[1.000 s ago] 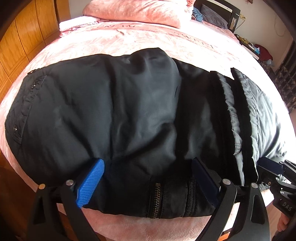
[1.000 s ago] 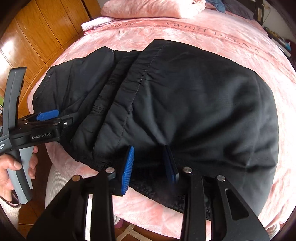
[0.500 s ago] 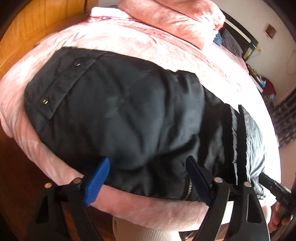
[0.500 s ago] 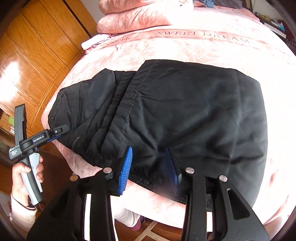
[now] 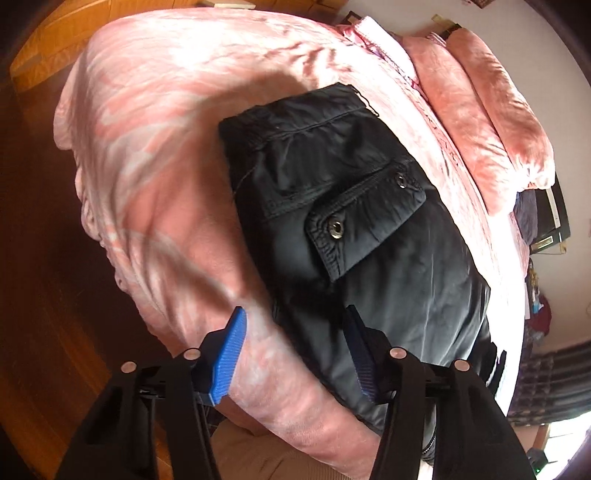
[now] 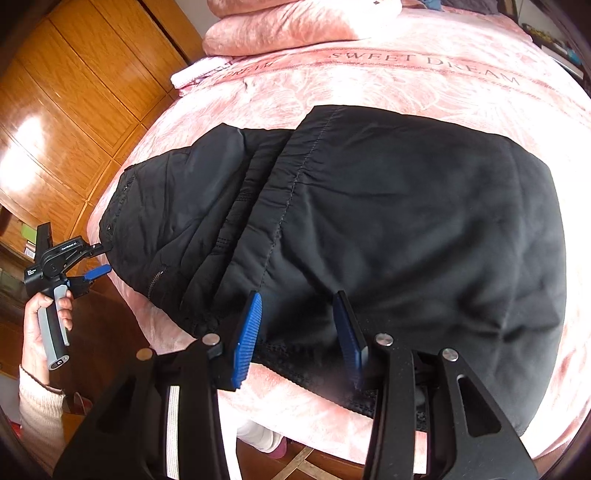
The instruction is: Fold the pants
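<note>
A pink bed carries everything. Folded black pants lie near its front edge. Pink pillows sit beyond the pants.

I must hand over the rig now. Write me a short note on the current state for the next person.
Left hand-held gripper: open, holding nothing, at the left end of the pants.
Right hand-held gripper: open, at the near edge of the pants, holding nothing.
Black pants: folded into a bundle on the pink bed.
Left: judge whether another fold is needed; both ends are free.
</note>
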`<action>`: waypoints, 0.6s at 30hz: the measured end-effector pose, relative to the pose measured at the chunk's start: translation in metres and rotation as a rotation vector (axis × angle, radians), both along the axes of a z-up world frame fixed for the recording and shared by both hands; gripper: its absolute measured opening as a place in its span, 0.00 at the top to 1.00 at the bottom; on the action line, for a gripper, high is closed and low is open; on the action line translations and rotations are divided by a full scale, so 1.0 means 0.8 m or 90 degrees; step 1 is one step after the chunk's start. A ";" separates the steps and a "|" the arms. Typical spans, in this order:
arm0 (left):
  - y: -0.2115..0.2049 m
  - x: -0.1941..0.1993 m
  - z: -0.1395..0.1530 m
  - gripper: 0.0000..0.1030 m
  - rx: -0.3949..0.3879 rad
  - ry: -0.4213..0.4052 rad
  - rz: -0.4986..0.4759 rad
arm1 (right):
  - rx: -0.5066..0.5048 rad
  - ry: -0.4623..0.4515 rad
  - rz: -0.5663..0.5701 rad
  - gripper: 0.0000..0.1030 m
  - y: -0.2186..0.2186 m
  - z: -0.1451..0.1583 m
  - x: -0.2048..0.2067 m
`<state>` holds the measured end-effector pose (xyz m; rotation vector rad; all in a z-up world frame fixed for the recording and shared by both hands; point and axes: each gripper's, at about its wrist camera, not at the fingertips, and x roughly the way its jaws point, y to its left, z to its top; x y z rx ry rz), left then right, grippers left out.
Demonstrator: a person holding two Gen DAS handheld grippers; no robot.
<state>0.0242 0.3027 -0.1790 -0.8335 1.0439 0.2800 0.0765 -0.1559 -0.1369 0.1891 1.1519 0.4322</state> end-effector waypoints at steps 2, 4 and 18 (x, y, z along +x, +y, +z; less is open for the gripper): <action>0.006 0.005 -0.009 0.50 -0.029 -0.005 0.006 | -0.008 0.005 0.003 0.59 0.004 -0.005 0.001; 0.010 0.009 -0.010 0.51 -0.041 -0.018 0.010 | -0.014 0.002 0.006 0.59 0.006 -0.008 0.000; 0.022 0.036 -0.018 0.51 -0.051 -0.022 0.032 | -0.036 -0.018 0.028 0.54 0.027 -0.005 0.000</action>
